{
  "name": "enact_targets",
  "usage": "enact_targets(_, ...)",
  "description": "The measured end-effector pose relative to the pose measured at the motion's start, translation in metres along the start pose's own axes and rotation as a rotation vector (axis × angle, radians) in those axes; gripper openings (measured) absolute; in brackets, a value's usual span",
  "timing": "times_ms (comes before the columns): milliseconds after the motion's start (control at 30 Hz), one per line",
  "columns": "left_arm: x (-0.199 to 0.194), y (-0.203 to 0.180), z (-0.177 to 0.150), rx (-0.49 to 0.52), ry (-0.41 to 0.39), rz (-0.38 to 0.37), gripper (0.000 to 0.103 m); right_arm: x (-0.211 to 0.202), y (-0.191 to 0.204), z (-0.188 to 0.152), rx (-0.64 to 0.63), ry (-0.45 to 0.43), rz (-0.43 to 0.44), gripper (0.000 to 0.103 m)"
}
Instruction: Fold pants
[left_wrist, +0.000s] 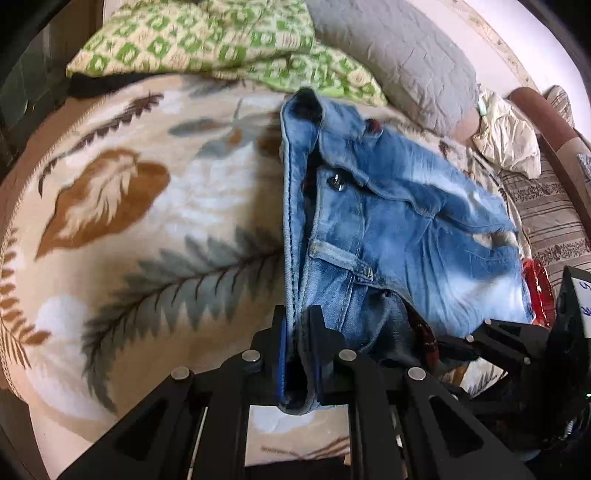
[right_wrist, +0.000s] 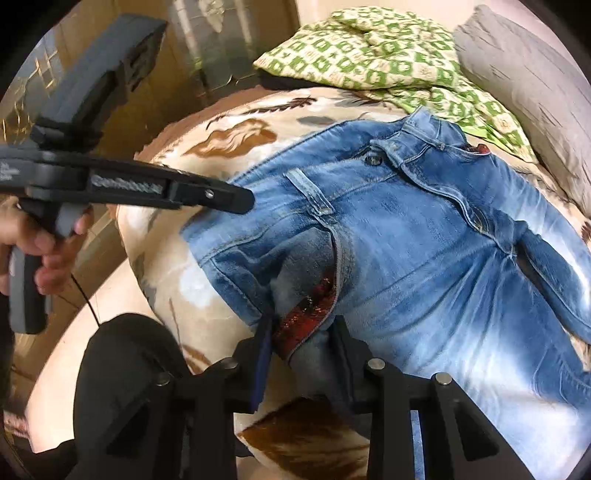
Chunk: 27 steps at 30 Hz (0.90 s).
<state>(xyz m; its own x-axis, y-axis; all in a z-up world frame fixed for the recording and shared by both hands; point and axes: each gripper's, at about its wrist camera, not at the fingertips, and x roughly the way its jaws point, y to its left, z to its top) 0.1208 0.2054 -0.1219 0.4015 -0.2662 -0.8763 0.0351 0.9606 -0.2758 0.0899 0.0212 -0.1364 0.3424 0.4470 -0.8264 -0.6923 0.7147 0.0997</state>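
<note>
- The blue jeans (right_wrist: 424, 240) lie spread on the leaf-print blanket (left_wrist: 147, 221) on the bed, waistband towards the pillows; no finished fold shows, so I judge the folding barely started
- Left gripper (left_wrist: 297, 354) is pinched tight on the waistband edge (left_wrist: 291, 258)
- Right gripper (right_wrist: 301, 350) is clamped on a thicker bunch of denim at the hip pocket, red plaid lining (right_wrist: 306, 317) showing
- Count: one pair of jeans, two grippers, one green-patterned pillow (left_wrist: 207, 40), one grey pillow (left_wrist: 399, 62)
- Left to do: every fold
</note>
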Motion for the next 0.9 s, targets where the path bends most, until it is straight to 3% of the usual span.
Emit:
enact_targets(33, 0.004, 0.001, -0.001, -0.005, 0.01, 0.014, 0.017, 0.005, 0.001, -0.001, -0.001, 0.018, -0.01, 0.037)
enact_targets(67, 0.01, 0.002, -0.001, -0.017, 0.018, 0.052, 0.031, 0.01, 0.001, -0.003, 0.008, 0.031, -0.015, 0.044)
enact_targets(100, 0.01, 0.002, 0.0, -0.025, 0.016, 0.073, 0.045, 0.01, 0.0, -0.003, 0.015, 0.03, -0.024, 0.062)
enact_targets(133, 0.006, 0.003, 0.003, -0.037, -0.004, 0.12, 0.071, 0.007, 0.0, -0.003, 0.016, 0.03, -0.039, 0.071)
enact_targets(167, -0.002, 0.002, 0.005, -0.044, -0.041, 0.143, 0.08, 0.001, -0.001, -0.002, 0.015, 0.018, -0.048, 0.071)
enact_targets(267, -0.016, -0.001, 0.027, -0.045, -0.101, 0.135, 0.081, -0.026, -0.015, 0.008, 0.031, -0.062, -0.052, 0.073)
enact_targets(400, -0.011, -0.014, 0.071, -0.043, -0.122, 0.162, 0.081, -0.047, -0.054, 0.031, 0.117, -0.143, -0.13, 0.076)
enact_targets(633, 0.023, -0.042, 0.148, -0.006, -0.117, 0.167, 0.081, -0.036, -0.131, 0.079, 0.162, -0.122, -0.293, 0.077)
enact_targets(900, 0.101, -0.042, 0.217, -0.006, -0.04, 0.19, 0.081, 0.022, -0.198, 0.142, 0.111, -0.062, -0.345, 0.077)
